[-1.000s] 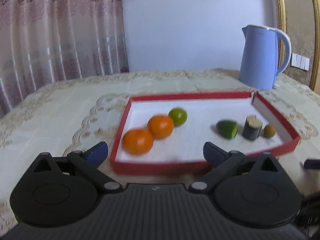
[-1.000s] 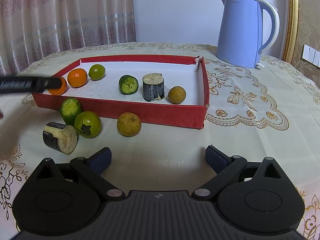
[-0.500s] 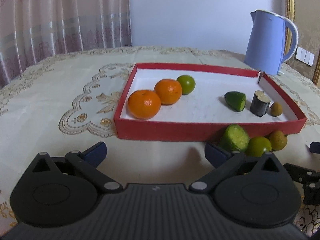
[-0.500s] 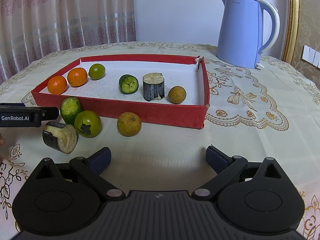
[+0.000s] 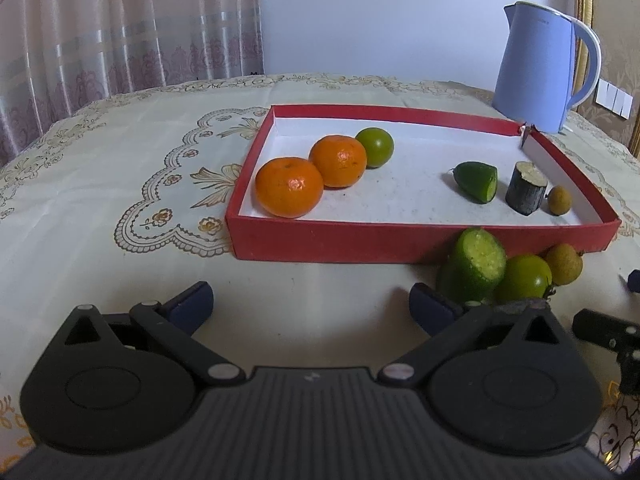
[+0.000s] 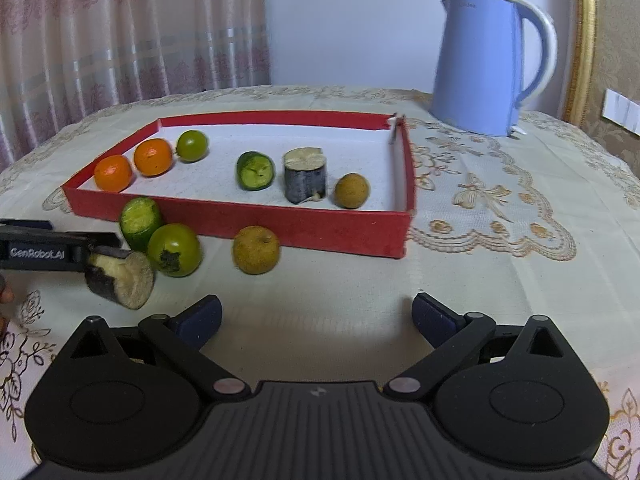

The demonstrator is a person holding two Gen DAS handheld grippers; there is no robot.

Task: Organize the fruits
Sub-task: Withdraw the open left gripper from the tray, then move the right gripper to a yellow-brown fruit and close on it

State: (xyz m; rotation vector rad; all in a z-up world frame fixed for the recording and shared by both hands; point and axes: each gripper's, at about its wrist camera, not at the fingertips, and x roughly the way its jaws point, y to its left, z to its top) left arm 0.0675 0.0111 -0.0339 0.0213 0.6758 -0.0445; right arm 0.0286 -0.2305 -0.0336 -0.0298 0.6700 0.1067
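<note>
Where oranges (image 5: 289,192) lie: red tray (image 5: 400,246).

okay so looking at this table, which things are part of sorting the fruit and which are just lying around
Part of the job:
red tray
two oranges
green round fruit outside the tray
cut green piece outside
brown round fruit outside
dark cut chunk outside

Just lying about:
blue kettle
embroidered tablecloth
curtain

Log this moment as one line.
left gripper: open | right gripper: open | red tray: six pieces | tablecloth: four pieces outside
</note>
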